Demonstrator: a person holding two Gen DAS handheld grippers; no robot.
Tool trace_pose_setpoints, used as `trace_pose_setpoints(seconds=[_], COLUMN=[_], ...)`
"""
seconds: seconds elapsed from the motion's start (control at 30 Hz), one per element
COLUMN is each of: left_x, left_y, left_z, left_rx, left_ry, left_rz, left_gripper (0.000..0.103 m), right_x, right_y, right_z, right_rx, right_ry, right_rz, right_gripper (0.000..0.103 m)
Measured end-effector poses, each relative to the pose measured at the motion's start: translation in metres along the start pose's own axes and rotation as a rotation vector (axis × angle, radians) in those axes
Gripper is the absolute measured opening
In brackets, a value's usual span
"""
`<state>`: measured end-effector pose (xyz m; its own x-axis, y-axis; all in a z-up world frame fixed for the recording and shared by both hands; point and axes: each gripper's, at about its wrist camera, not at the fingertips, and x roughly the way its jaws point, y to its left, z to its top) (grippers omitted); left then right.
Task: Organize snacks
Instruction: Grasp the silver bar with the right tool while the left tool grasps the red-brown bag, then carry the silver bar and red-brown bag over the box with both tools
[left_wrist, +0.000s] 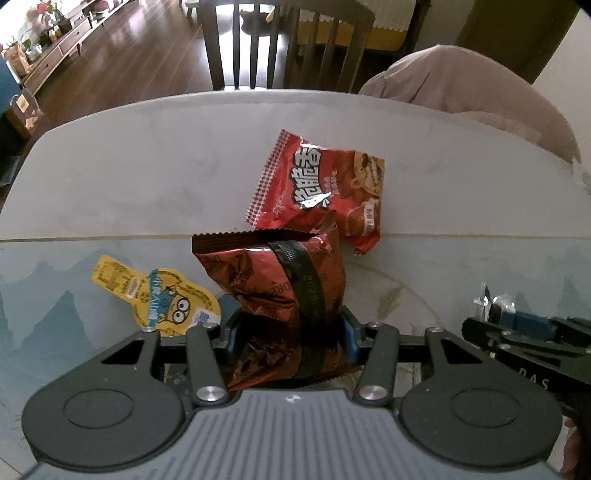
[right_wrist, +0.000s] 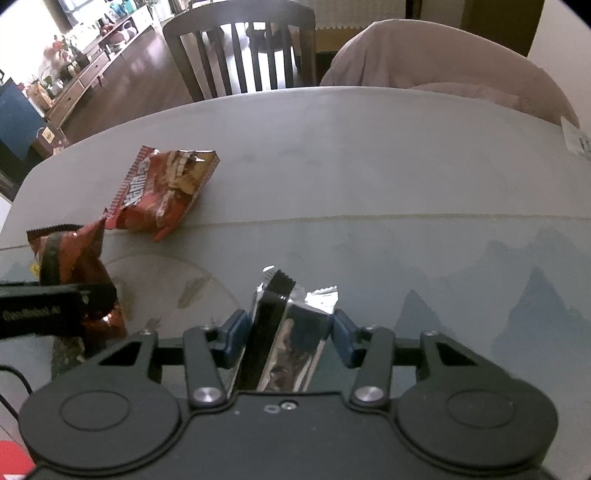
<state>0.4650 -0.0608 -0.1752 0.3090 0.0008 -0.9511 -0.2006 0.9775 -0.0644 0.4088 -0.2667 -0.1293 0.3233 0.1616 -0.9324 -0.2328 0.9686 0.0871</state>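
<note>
My left gripper (left_wrist: 290, 330) is shut on a dark red foil snack bag (left_wrist: 273, 291), held upright above the table; it also shows at the left of the right wrist view (right_wrist: 74, 273). My right gripper (right_wrist: 290, 332) is shut on a silver foil snack packet (right_wrist: 291, 332), whose tip shows at the right edge of the left wrist view (left_wrist: 493, 301). A bright red snack bag (left_wrist: 325, 184) lies flat on the table beyond the left gripper, also in the right wrist view (right_wrist: 162, 192). A yellow cartoon snack pouch (left_wrist: 159, 295) lies at the left.
The grey table (left_wrist: 147, 177) has a glass-covered near part with a mountain print (right_wrist: 480, 280). A dark wooden chair (left_wrist: 280, 40) stands behind the far edge. A second chair draped in beige cloth (left_wrist: 472, 81) stands at the far right.
</note>
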Motion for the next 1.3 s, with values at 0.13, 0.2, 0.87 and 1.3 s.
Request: trace_pose_setpoints(seconds=[0.13, 0.2, 0.87, 1.3], left_x=[-0.022, -0.032, -0.182, -0.249], left_y=[0.003, 0.004, 0.032, 0.062], left_z=[-0.002, -0.006, -0.054, -0.124], left_rx=[0.006, 0.019, 0.046, 0.126], left_ry=[-0.014, -0.030, -0.203, -0.168], left_rz=[-0.015, -0.019, -0.130, -0.123], left_gripper=[0.049, 0.049, 0.049, 0.049], right_x=[-0.017, -0.026, -0.161, -0.238], right_y=[0.001, 0.003, 0.033, 0.092], right_z=[-0.007, -0.013, -0.074, -0.118], right_rx=[0.003, 0.002, -0.050, -0.156], right_ry=[-0.016, -0.028, -0.213, -0.240], right_rz=[0.009, 0.022, 0.050, 0.104], right_gripper=[0.045, 0.044, 0.042, 0.042])
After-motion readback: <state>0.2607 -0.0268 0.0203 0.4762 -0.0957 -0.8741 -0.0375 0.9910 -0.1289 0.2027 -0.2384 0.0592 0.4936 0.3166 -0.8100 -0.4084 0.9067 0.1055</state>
